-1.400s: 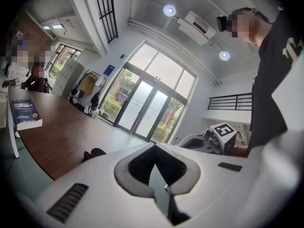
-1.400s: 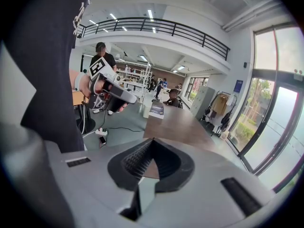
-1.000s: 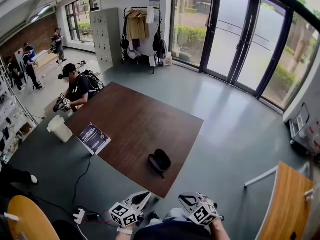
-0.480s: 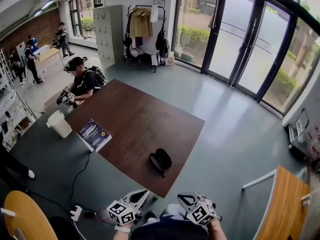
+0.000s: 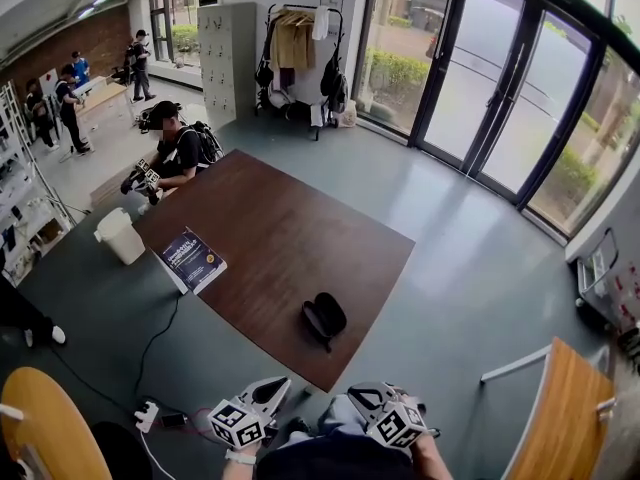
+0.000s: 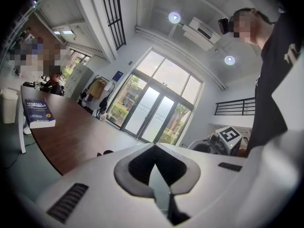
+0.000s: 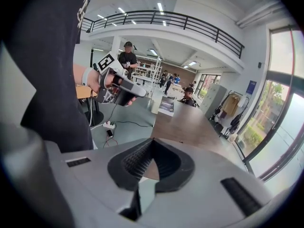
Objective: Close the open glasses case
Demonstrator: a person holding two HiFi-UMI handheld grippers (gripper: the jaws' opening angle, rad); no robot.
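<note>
glasses case (image 5: 322, 318): open on the table (image 5: 270, 238), closing not started imo
left gripper (image 5: 272, 390): jaws together, empty
right gripper (image 5: 368, 398): same, both well apart from it

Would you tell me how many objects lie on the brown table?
2: the open glasses case by the near edge of the table, and a blue book at its left edge. Nothing looks hidden.

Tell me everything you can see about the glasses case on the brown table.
The glasses case is a small black clamshell, dark inside and out, lying open with its two halves hinged apart. It looks hard-shelled, but it is too small here to judge the material or see any contents. It rests on the brown wooden table, close to the edge nearest the person, toward the near corner. Only the table touches it.
</note>
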